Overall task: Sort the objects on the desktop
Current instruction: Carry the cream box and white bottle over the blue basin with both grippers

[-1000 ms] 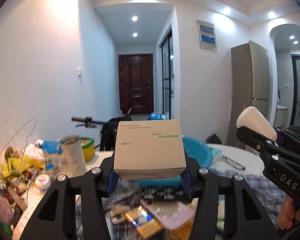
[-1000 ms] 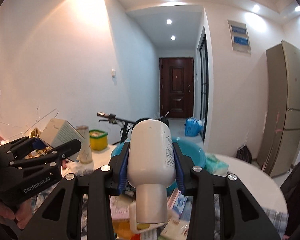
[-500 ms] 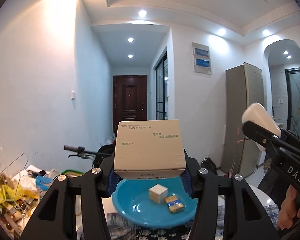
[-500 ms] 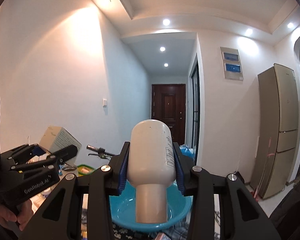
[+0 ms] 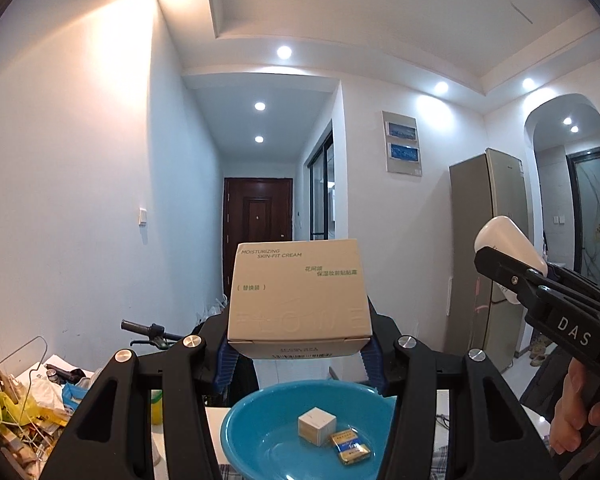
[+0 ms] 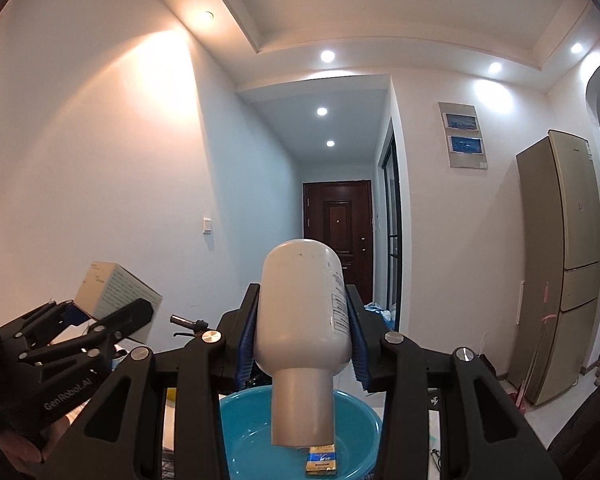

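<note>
Rising off the counter, left tongs (image 5: 298,354) clamp the cream box (image 5: 298,294), right tongs (image 6: 302,344) the white bottle (image 6: 302,312), ready for the blue basin (image 5: 260,436)

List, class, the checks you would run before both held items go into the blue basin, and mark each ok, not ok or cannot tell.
1. Left gripper has a firm hold on the cream box: ok, pads press both sides and the box sits level.
2. Right gripper has a firm hold on the white bottle: ok, clamped around its body, cap end toward the camera.
3. Blue basin lies below and ahead of both grippers: ok.
4. Room in the basin: ok, only a small white box and a yellow and blue packet lie inside.
5. The two grippers are apart: ok, a gap shows.
6. Bottle cap is shut tight: cannot tell.
</note>
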The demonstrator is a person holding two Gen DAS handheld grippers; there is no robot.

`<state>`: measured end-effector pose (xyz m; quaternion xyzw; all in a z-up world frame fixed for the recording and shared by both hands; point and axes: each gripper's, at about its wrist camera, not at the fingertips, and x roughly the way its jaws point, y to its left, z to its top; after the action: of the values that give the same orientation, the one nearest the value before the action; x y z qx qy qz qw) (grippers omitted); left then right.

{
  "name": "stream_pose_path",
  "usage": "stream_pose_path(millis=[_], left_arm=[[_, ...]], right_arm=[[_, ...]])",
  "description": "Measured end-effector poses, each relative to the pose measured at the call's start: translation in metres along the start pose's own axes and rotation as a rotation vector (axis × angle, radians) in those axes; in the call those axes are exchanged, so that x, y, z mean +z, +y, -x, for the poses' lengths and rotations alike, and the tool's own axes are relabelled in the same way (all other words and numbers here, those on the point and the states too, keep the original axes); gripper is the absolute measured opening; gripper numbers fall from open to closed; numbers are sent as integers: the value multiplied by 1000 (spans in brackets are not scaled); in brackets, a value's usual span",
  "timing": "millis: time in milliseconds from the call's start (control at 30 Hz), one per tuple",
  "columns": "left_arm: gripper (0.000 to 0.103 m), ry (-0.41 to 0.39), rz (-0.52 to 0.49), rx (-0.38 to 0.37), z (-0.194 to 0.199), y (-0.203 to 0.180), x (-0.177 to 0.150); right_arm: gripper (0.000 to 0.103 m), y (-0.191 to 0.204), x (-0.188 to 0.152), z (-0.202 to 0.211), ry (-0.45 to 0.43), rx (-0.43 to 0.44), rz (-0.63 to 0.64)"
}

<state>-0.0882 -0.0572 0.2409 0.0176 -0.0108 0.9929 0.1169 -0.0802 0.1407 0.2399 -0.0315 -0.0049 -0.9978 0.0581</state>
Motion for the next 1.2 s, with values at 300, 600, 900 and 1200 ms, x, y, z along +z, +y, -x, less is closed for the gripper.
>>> stream_pose_path(millis=[300, 600, 900, 1200], left_arm=[[54, -44, 16, 54, -28, 22, 4], [54, -45, 43, 30, -53, 33, 6], [54, -47, 43, 30, -66, 34, -6], [54, 19, 29, 33, -96, 25, -18]], right_arm=[[38, -8, 2, -28, -35, -32, -8], [38, -19, -7, -61, -32, -47, -54], [38, -25, -21, -83, -8, -12, -71], [38, -33, -37, -104, 48, -25, -73]])
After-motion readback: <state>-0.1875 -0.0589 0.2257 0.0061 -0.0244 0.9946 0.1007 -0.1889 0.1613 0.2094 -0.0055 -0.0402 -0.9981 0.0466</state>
